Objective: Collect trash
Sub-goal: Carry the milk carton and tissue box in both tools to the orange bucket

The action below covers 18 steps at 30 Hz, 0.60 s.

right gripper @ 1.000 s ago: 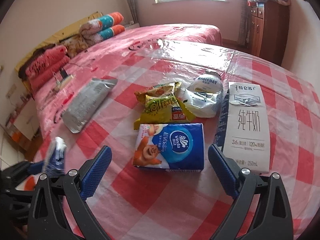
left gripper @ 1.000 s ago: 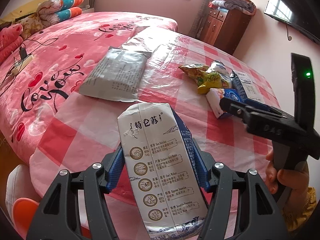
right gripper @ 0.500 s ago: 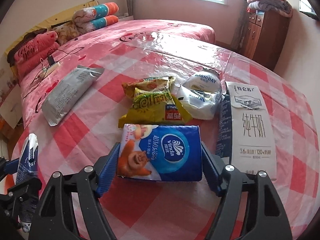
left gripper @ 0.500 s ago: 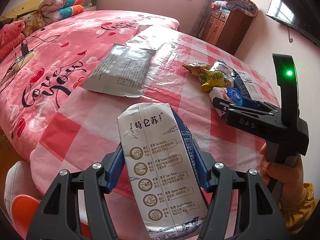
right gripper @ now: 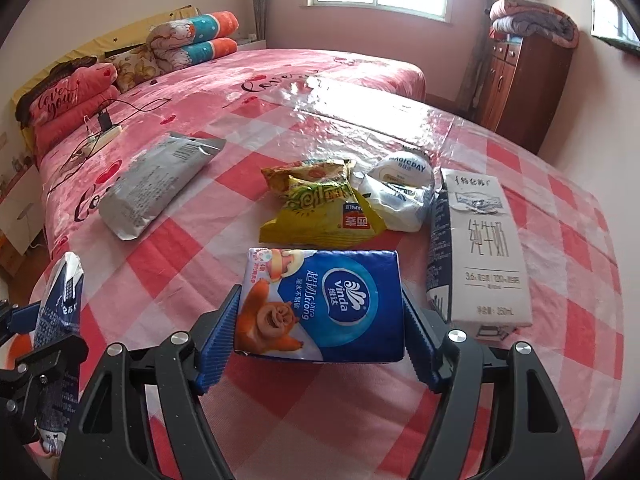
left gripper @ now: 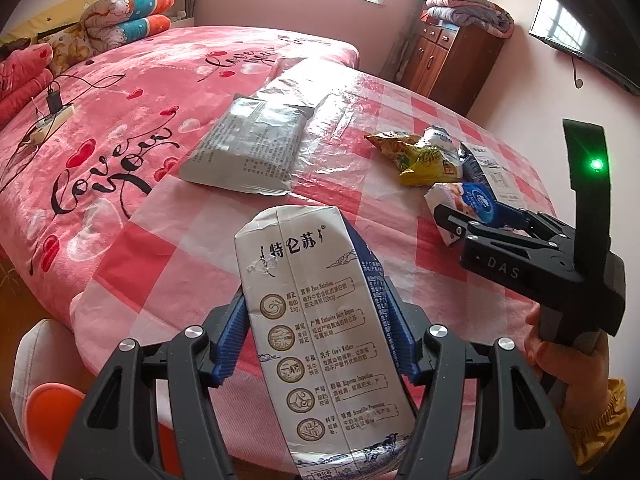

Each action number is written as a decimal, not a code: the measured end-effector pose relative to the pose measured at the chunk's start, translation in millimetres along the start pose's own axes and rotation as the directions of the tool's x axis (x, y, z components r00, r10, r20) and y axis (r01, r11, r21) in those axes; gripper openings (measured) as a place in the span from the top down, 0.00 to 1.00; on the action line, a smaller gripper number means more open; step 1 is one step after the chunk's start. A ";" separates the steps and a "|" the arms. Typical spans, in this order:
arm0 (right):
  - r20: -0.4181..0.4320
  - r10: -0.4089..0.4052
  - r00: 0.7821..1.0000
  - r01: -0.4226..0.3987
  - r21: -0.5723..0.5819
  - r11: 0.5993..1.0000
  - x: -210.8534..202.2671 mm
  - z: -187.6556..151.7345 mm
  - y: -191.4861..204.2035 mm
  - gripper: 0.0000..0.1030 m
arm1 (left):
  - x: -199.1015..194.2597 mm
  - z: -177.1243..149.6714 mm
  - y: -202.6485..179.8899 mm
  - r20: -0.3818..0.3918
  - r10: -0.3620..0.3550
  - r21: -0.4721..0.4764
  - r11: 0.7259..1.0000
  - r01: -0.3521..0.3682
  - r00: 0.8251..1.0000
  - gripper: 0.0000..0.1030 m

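Note:
My left gripper (left gripper: 314, 312) is shut on a crushed white milk carton (left gripper: 320, 360), held up over the near edge of the checked plastic sheet (left gripper: 168, 248). In the right wrist view that carton (right gripper: 60, 292) shows at the far left. My right gripper (right gripper: 320, 312) is shut on a blue tissue pack (right gripper: 324, 300), its pads pressing both short sides. The left wrist view shows the same pack (left gripper: 460, 200) at the right gripper's tips. Just beyond lie yellow snack bags (right gripper: 320, 208), a white pouch (right gripper: 400, 196), a flat milk carton (right gripper: 480, 248) and a silver bag (right gripper: 160, 184).
The sheet covers the foot of a pink bed (left gripper: 120, 92). A power strip with a charger (right gripper: 104, 132) lies on the bed at left, with pillows behind. A wooden cabinet (right gripper: 520, 80) stands at the back right. An orange slipper (left gripper: 48, 420) is on the floor.
The right gripper moved forward around the tissue pack and its jaws closed from wide open onto the pack's sides. The left gripper kept still with the carton.

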State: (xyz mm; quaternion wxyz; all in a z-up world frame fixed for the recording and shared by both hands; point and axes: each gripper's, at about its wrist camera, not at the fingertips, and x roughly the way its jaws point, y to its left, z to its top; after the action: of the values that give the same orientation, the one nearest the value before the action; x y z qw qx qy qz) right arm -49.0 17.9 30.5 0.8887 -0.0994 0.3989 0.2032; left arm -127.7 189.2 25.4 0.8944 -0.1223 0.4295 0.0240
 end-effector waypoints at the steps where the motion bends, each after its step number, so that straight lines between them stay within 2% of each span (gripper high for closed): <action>1: 0.005 -0.005 1.000 0.005 -0.004 1.000 -2.9 -0.3 1.5 0.29 | -2.1 -0.2 0.5 0.003 0.001 0.001 1.000 -0.001 1.000 0.39; 18: 0.083 -0.017 0.996 0.021 -0.052 0.998 -51.9 2.1 24.7 0.29 | -31.1 -7.0 8.7 0.040 0.031 0.011 0.999 -0.031 0.999 0.39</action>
State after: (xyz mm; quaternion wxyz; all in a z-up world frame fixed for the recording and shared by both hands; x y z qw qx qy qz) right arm -89.6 26.2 70.5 0.9033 -0.1184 0.3553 0.2092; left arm -153.9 197.9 43.5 0.9029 -0.1099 0.4138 0.0378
